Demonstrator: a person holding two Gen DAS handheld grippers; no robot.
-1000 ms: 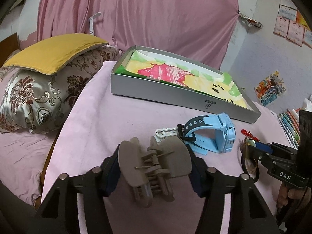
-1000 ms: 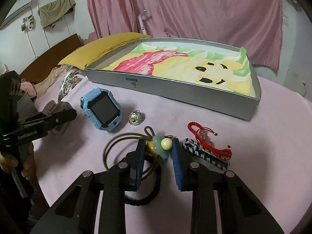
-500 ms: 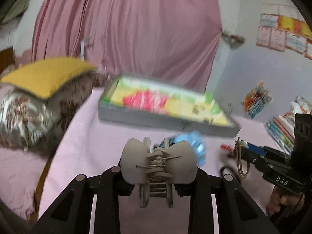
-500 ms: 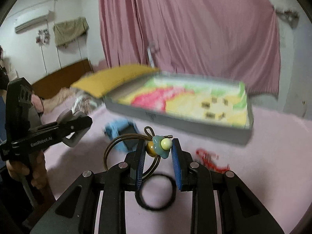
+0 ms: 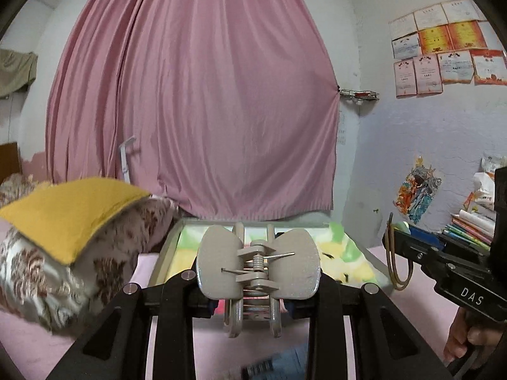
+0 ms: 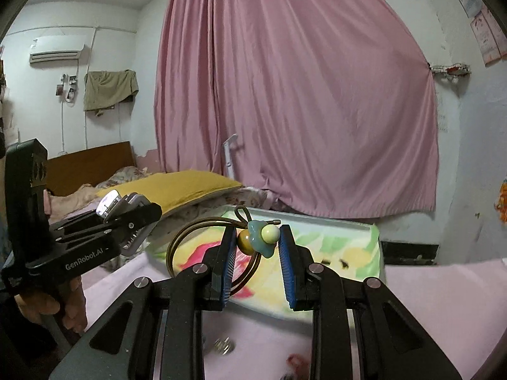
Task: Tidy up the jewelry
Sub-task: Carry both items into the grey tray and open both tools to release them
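Pink curtain (image 5: 190,101) fills the far wall, with the pink-covered surface (image 6: 443,300) below it and a grey tray (image 6: 317,218) lined with a cartoon-print cloth at its far side. I have both grippers raised above the surface and pointing a little downward toward the tray. My left gripper (image 5: 253,297) is clamped on the beige hair claw clip (image 5: 256,266); its jaws were just closing on the clip's wings, which stand upright between the fingers. My right gripper (image 6: 256,253) pinches the flower-and-bead charm of a brown hair tie (image 6: 206,231), the elastic loop hanging off to the left. Each handle is held in a hand (image 5: 465,342) low at the frame edge. The right gripper's body reads "DAS", the left one's "GenRobot.AI". Certificates (image 5: 443,47) hang on the right wall, and a yellow pillow (image 5: 63,212) lies on the bed to the left. Small blurred items lie near me on the surface.
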